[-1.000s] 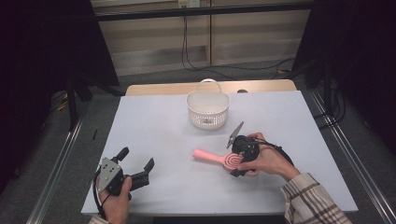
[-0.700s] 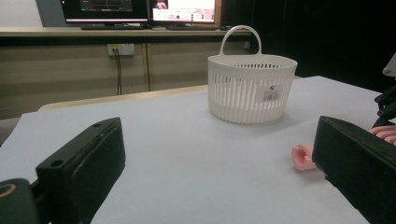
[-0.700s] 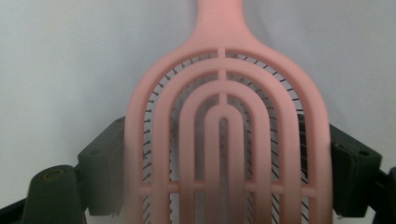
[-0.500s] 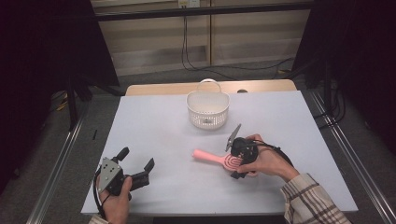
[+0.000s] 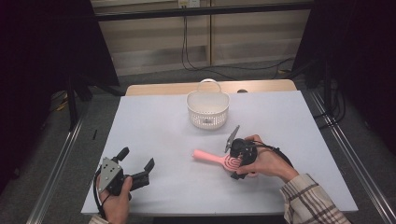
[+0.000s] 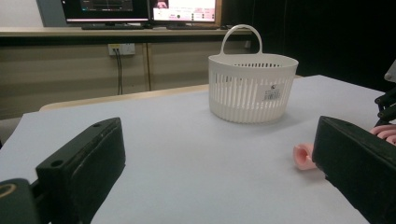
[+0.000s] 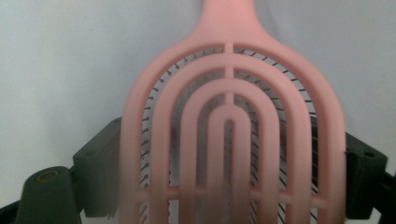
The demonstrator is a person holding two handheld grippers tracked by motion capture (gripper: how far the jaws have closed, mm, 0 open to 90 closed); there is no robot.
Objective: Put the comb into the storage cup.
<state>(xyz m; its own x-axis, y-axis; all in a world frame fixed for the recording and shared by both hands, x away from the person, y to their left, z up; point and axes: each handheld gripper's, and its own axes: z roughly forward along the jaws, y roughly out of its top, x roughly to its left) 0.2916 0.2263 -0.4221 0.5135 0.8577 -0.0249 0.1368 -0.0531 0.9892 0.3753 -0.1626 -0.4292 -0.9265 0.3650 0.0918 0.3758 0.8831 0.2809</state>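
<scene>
A pink vented hairbrush [image 5: 205,156] lies on the white table [image 5: 159,126] right of centre, its handle pointing left. My right gripper [image 5: 233,163] is over the brush's head. In the right gripper view the two black jaws press on both edges of the pink hairbrush [image 7: 229,116], so my right gripper [image 7: 231,184] is shut on it. My left gripper [image 5: 137,158] rests near the front left edge, open with nothing between its jaws. In the left gripper view my left gripper [image 6: 219,172] faces the brush's handle tip [image 6: 303,156].
A white slotted basket [image 5: 208,112] with a loop handle stands at the table's far middle; the left gripper view has the basket [image 6: 252,88] straight ahead. Monitors and a cable run along the wall behind. Metal rails flank the table on both sides.
</scene>
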